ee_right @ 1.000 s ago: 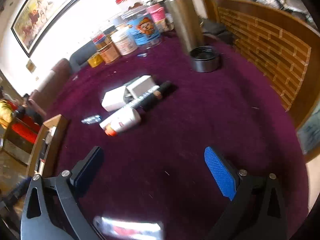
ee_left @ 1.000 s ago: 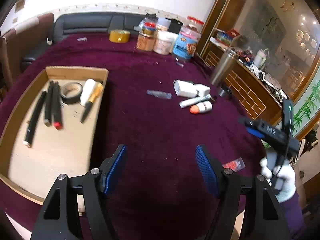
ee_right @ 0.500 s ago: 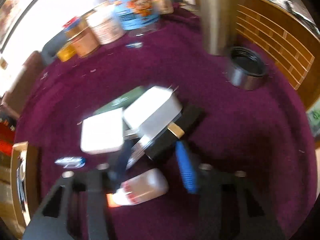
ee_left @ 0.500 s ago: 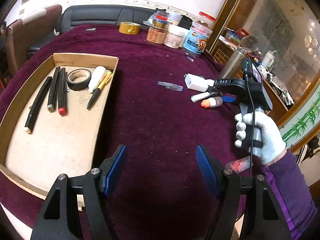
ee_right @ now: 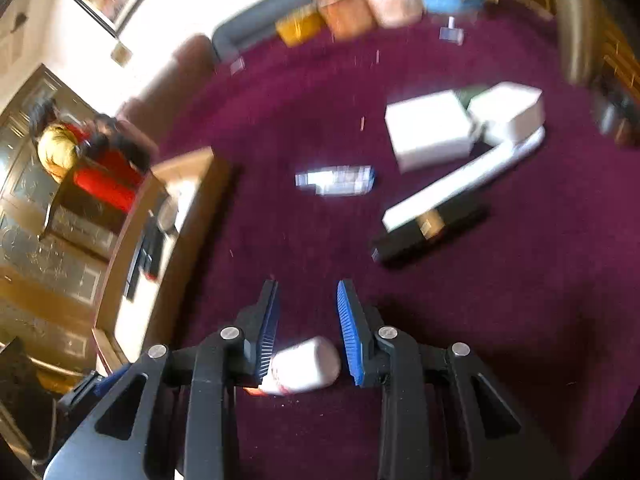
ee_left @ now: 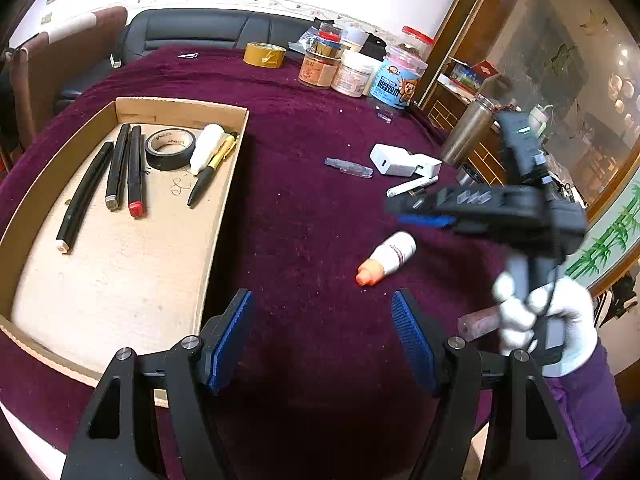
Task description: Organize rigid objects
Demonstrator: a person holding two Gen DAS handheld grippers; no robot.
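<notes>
A small white bottle [ee_right: 304,366] with an orange cap sits deep between the blue pads of my right gripper [ee_right: 307,286], which is shut on it. In the left wrist view the bottle [ee_left: 386,258] hangs tilted just under the right gripper [ee_left: 416,212], over the purple cloth, cap end down. A white-gloved hand [ee_left: 540,320] holds that gripper. My left gripper [ee_left: 322,306] stands open near the front edge with nothing between its pads. The cardboard tray [ee_left: 120,272] on the left holds markers, a black tape roll, a white bottle and a pen.
Two white chargers [ee_left: 390,160], a white marker [ee_left: 408,187] and a clear plastic piece [ee_left: 348,168] lie mid-table, beside a black box [ee_right: 428,232]. Jars [ee_left: 352,74] and yellow tape [ee_left: 264,54] stand at the back. A steel flask [ee_left: 468,136] stands at the right edge.
My right gripper's jaws went from wide open to narrow around the white bottle, then carried it away from the chargers toward the near side. The left gripper stayed put.
</notes>
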